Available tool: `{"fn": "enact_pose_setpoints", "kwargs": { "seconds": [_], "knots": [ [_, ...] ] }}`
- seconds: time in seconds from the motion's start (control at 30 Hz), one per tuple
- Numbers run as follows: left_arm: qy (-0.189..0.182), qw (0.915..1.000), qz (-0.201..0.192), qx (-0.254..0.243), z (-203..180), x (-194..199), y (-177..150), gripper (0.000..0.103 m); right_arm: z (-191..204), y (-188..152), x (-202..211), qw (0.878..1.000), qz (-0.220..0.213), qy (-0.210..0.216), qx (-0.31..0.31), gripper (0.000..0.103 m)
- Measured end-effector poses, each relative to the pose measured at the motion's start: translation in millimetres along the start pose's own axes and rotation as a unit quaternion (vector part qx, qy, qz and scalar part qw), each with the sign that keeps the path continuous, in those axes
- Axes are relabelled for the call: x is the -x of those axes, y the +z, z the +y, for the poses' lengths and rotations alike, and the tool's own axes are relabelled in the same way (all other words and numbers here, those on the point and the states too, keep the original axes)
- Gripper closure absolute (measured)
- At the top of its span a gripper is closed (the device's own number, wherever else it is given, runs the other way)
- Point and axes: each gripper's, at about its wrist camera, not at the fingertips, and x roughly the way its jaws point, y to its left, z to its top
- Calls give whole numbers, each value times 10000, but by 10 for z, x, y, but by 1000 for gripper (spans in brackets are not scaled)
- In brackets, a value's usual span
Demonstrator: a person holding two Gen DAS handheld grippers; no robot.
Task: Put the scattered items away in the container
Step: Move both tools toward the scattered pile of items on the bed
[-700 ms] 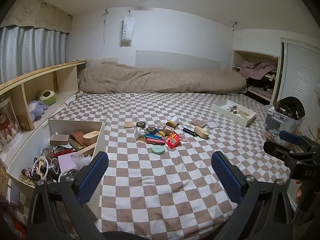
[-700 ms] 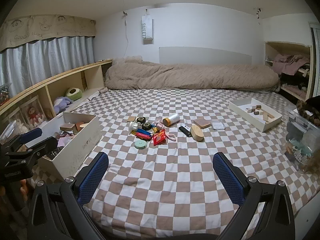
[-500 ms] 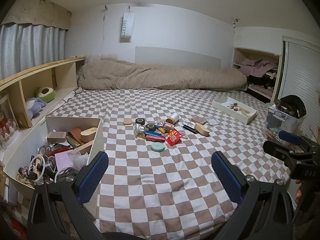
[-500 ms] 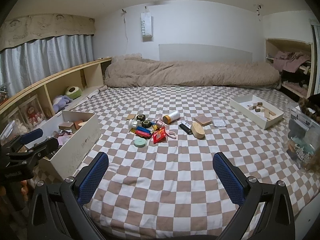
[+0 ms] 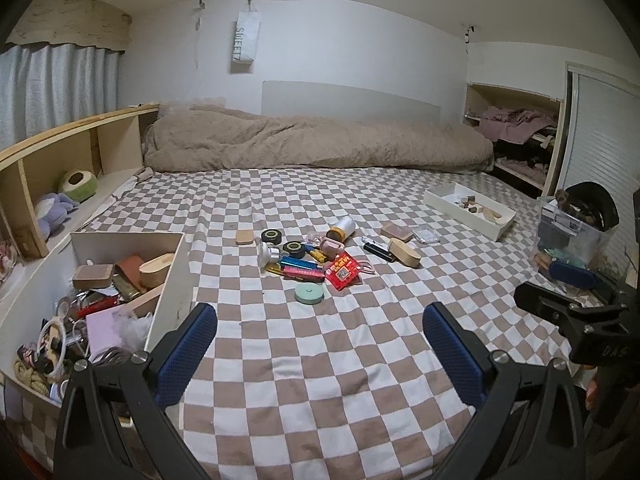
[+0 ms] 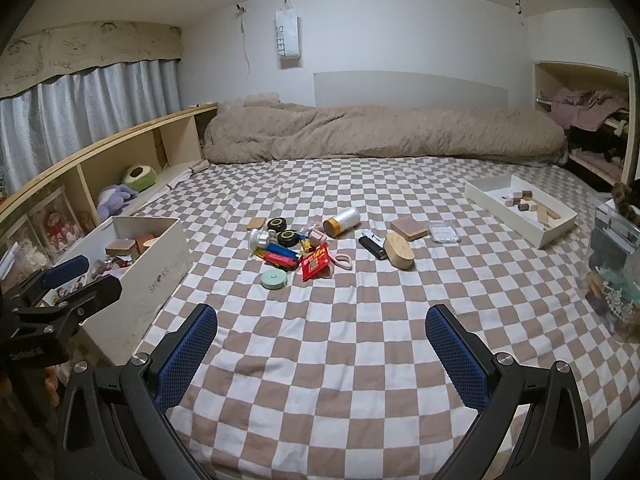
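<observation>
Left gripper (image 5: 320, 344): jaws spread wide, nothing between them, held above the near part of the checkered bed (image 5: 328, 380). Right gripper (image 6: 322, 346): jaws likewise spread wide and holding nothing, well short of the scattered items.

The items lie in a loose cluster at mid-bed, well apart from both grippers. Nearest the jaws is the round green tape measure (image 6: 273, 280), just beside the red packet (image 6: 315, 263); behind them lie the blue and red sticks (image 6: 280, 255), two black tape rolls (image 6: 282, 230) and a bottle with an orange cap (image 6: 340, 222) on its side. To the right – a wooden oval box (image 6: 398, 254), a black lighter (image 6: 372, 246) touching it, and a brown block (image 6: 408, 229).

The container (image 5: 168, 272), a white open box already part-filled, sits at the left edge of the bed, closest to the left gripper. A shallow white tray (image 6: 520, 210) of wooden bits stands far right.

Recommended procedure, judged from the layout: advance one gripper to the near edge of the cluster and take the tape measure first – it stands free of its neighbours. Close across its flat faces or rim squarely; the soft bedding will give, so descend gently and avoid pinching the sheet. Carry over the container wall before releasing
</observation>
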Motion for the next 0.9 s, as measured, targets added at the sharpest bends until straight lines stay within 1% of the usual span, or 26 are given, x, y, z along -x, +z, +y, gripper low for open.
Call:
{"fn": "enact_pose_setpoints", "kwargs": {
  "seconds": [0.13,0.27,0.43,0.53,0.6,0.67,0.83,0.9],
  "knots": [
    [-4,10000,62,25,-7,-172,34,0,-29,90,-101,10000,-26,60,7,0],
    [-250,9995,194,29,4,-381,91,0,-74,164,-234,9999,-38,131,-2,0],
    [-375,9986,356,-123,-43,-629,148,0,-93,225,-432,9998,-2,88,153,0],
    [-520,9976,458,-93,-70,-768,152,0,-104,260,-550,9997,-30,65,212,0],
    [-647,9960,621,-35,-77,-889,127,0,-107,285,-651,9996,17,93,263,0],
    [-687,9946,775,-23,-90,-1017,88,0,-129,303,-755,9995,70,138,278,0],
    [-632,9913,1154,-64,-134,-1343,-8,0,-206,312,-1024,9991,261,62,317,0],
    [-589,9888,1368,-45,-140,-1484,-43,0,-242,290,-1108,9990,356,84,275,0]
  ]
}}
